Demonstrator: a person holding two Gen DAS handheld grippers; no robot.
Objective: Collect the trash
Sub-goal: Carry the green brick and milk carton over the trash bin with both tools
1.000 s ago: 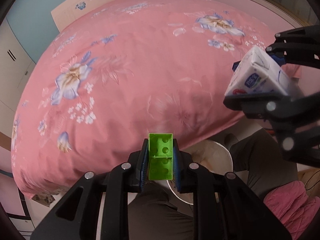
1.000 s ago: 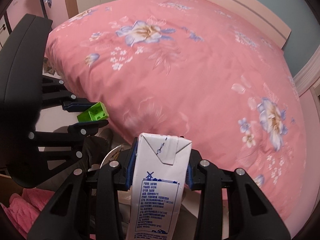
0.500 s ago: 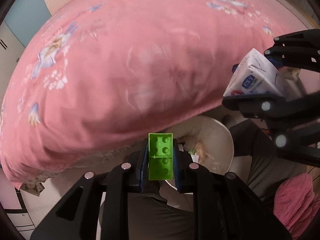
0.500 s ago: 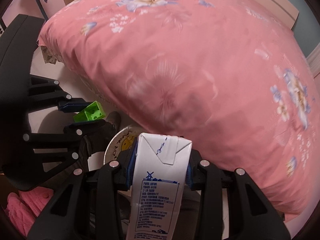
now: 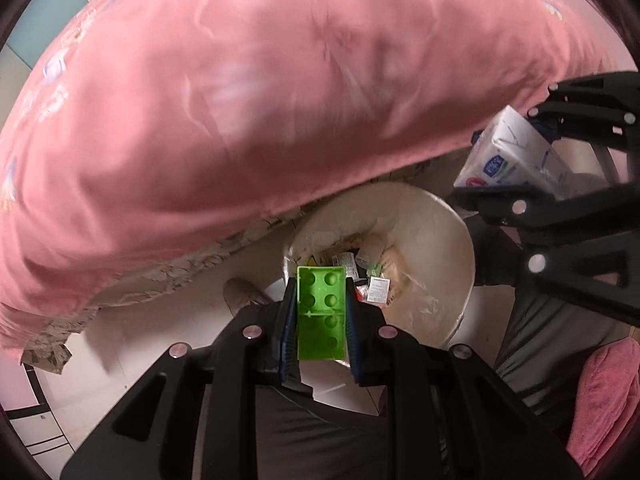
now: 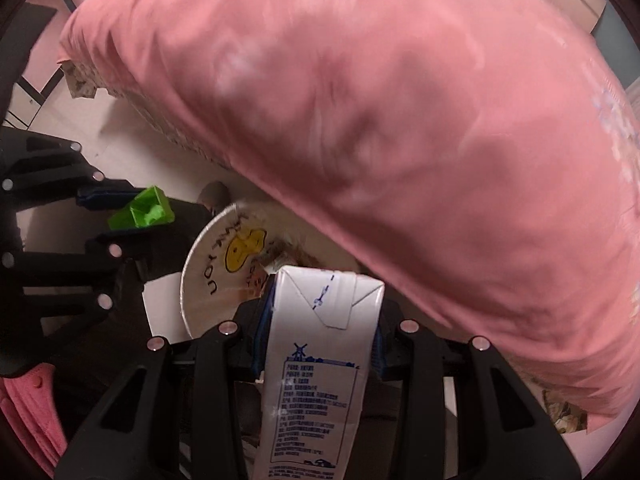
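Note:
My left gripper [image 5: 320, 312] is shut on a green toy brick [image 5: 321, 312], held above the near rim of a round white trash bin [image 5: 448, 232] with wrappers inside. My right gripper [image 6: 320, 324] is shut on a white milk carton [image 6: 320, 364] with blue print, held over the same bin [image 6: 200, 264], which has a yellow face on its side. The carton [image 5: 512, 156] and right gripper [image 5: 532, 184] show at the right of the left wrist view; the brick [image 6: 142, 208] and left gripper [image 6: 116, 216] show at the left of the right wrist view.
A bed with a pink floral cover [image 5: 240, 100] overhangs the bin from the far side. The floor [image 5: 140, 328] is pale tile. The person's grey trousers [image 5: 540, 340], a shoe [image 5: 240, 296] and a pink cloth [image 5: 600, 400] lie close by.
Both grippers have tilted and moved down from above the bed toward the bin, which now fills the middle of both views. Both still hold their objects.

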